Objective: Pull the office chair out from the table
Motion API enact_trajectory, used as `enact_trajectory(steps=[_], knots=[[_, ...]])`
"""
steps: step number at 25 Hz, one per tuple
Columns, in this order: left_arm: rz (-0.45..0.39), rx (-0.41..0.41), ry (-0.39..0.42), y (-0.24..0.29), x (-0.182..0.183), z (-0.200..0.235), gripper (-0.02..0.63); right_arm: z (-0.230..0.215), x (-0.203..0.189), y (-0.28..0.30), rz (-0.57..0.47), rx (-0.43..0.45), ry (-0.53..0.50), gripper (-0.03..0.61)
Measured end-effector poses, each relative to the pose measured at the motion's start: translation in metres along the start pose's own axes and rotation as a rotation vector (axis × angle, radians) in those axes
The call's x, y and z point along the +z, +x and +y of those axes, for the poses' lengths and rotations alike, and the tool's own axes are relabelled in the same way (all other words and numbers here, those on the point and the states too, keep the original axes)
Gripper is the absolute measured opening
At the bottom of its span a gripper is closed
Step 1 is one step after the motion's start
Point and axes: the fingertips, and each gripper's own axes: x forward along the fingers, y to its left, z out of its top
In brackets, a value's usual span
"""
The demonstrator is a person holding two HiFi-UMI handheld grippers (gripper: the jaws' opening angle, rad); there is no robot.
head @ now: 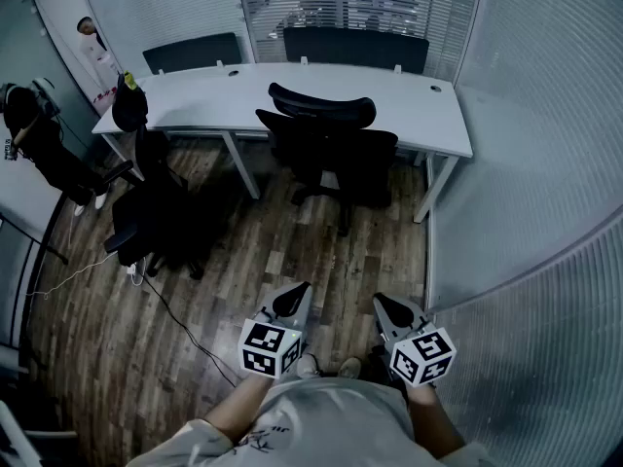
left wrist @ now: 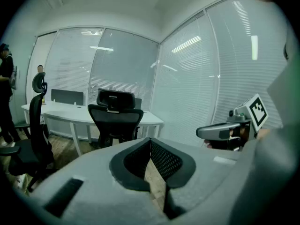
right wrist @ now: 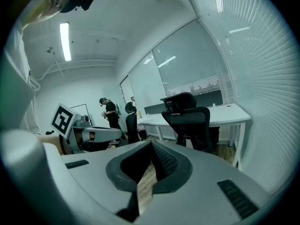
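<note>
The office chair [head: 329,147] stands at the near edge of the white table [head: 195,95], right of the table's middle. Its backrest faces me and its seat sits close against the table edge. Its base rests on the wood floor [head: 292,251], between the table's middle leg [head: 240,166] and its right leg [head: 435,189].

I stand well back from the chair. Neither of my tools touches it.

My left gripper [head: 292,298] is held low in front of me and points toward the chair, tilted a little downward. Its jaws are pressed together at the tips and nothing lies between them; only floor shows through the gap behind the tips. My right gripper [head: 389,307] is held beside the left at about the same height and points the same way. Its jaws are likewise pressed together at the tips and hold nothing. In each gripper view the chair appears beyond the closed tips, with open floor between.

A second black chair [head: 156,212] stands left of the table, well apart from the first. A thin cable [head: 175,319] runs across the floor near it. Two dark panels [head: 355,47] line the far side of the table. A blinded glass wall [head: 526,163] encloses the right side of the room. A person in dark clothes [head: 39,144] stands at the far left, and another person [head: 97,61] shows at a doorway behind.
</note>
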Motion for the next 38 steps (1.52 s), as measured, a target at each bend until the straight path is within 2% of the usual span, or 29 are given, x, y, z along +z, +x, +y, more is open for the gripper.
enact_trajectory(steps=[10, 17, 23, 29, 38], knots=[[0.005, -0.004, -0.005, -0.001, -0.002, -0.003, 0.011, 0.001, -0.002, -0.004, 0.0, -0.01, -0.009, 0.008], [-0.004, 0.005, -0.006, 0.002, 0.0, -0.01, 0.011, -0.008, 0.005, -0.013, -0.052, -0.029, 0.004, 0.008], [-0.026, 0.016, -0.02, 0.01, 0.003, -0.027, 0.011, -0.02, 0.009, -0.023, -0.047, 0.009, -0.046, 0.008], [-0.02, 0.035, -0.037, 0.014, -0.003, -0.04, 0.011, -0.036, 0.007, -0.03, -0.037, 0.013, -0.041, 0.008], [-0.01, 0.037, -0.045, 0.046, -0.003, -0.025, 0.012, -0.062, 0.006, -0.011, -0.021, 0.008, -0.032, 0.008]])
